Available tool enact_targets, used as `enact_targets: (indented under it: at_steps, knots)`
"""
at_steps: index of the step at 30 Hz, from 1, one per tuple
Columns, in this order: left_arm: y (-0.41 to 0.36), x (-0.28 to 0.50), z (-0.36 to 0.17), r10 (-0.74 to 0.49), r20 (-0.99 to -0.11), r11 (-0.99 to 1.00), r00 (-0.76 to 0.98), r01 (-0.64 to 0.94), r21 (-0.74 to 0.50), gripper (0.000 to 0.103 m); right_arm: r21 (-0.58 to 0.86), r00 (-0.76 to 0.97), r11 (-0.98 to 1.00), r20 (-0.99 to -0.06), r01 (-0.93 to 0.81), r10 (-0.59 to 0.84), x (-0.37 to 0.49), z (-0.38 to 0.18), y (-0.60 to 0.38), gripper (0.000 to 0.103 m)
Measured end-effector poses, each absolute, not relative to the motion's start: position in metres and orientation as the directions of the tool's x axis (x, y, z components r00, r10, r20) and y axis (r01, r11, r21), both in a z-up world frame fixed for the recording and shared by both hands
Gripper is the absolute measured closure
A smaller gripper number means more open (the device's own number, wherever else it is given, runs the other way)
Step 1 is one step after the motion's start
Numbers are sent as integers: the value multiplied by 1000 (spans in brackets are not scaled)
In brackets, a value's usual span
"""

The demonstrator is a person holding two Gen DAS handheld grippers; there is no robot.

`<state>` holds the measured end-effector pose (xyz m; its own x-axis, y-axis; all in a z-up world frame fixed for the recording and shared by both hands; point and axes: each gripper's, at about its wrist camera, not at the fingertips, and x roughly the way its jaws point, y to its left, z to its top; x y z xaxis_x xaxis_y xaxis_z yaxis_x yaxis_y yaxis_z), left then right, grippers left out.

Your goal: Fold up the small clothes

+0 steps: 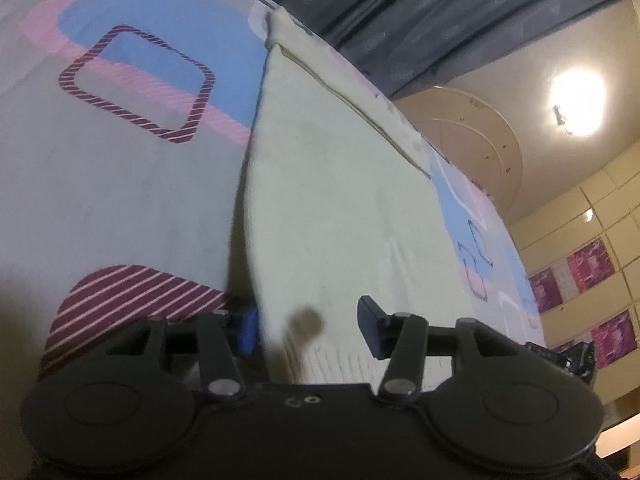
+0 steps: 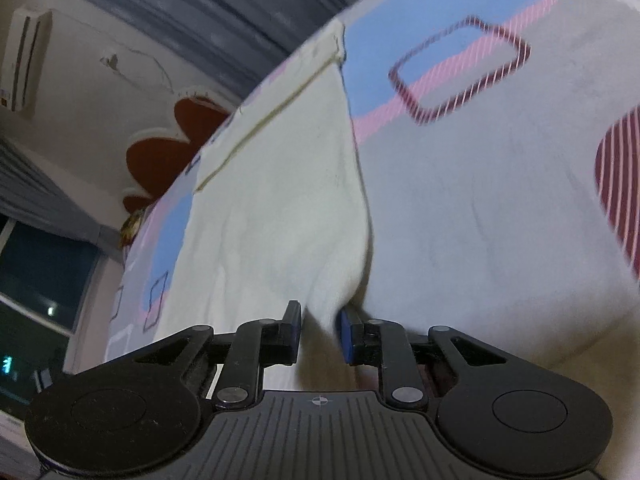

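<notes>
A small cream-white garment (image 1: 332, 200) lies spread on a patterned bedsheet (image 1: 120, 184). In the left wrist view my left gripper (image 1: 308, 328) is open, its jaws set wide on either side of the garment's near edge, which has a dark stain between them. In the right wrist view the same garment (image 2: 280, 200) runs away from me, with a seam line across its far end. My right gripper (image 2: 320, 332) is partly open, with the garment's near corner hanging between the jaws, which do not press on it.
The bedsheet (image 2: 480, 200) is grey with blue, pink and maroon striped shapes. Dark curtains (image 1: 440, 8) hang behind the bed. A ceiling light (image 1: 576, 100) and tiled wall show at the right. An air conditioner (image 2: 24, 60) and a window (image 2: 40, 272) show in the right wrist view.
</notes>
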<state>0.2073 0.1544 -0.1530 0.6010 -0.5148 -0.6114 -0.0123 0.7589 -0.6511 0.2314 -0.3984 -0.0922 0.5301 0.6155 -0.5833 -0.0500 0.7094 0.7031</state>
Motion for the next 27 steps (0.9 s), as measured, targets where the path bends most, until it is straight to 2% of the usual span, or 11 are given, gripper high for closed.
enact_targets:
  at_steps: [6, 13, 17, 22, 23, 24, 25, 27]
  knots:
    - [151, 216, -154, -509, -604, 761, 613, -7, -649, 54, 748, 495, 662, -562, -36, 662, 254, -106, -401, 81]
    - [158, 206, -157, -527, -582, 745, 619, 8, -667, 57, 798, 438, 594, -501, -101, 747, 224, -110, -399, 81]
    - [155, 208, -154, -494, -607, 775, 622, -1, -633, 64, 783, 480, 615, -507, -89, 716, 226, -105, -399, 83]
    - [152, 202, -152, -485, -609, 781, 627, -4, -625, 64, 739, 474, 662, -543, -122, 693, 228, -90, -394, 83]
    - [151, 202, -152, -483, -611, 782, 627, -4, -623, 71, 722, 466, 680, -561, -129, 684, 229, -90, -390, 83]
    - [149, 203, -151, -468, -623, 795, 627, -9, -606, 84, 705, 462, 697, -578, -133, 673, 231, -91, -386, 94]
    - [148, 204, -149, -441, -636, 811, 634, -22, -584, 101, 687, 458, 713, -593, -142, 662, 231, -91, -382, 101]
    - [156, 194, -135, -413, -560, 793, 718, -19, -609, 101, 643, 484, 747, -606, -168, 631, 227, -83, -378, 101]
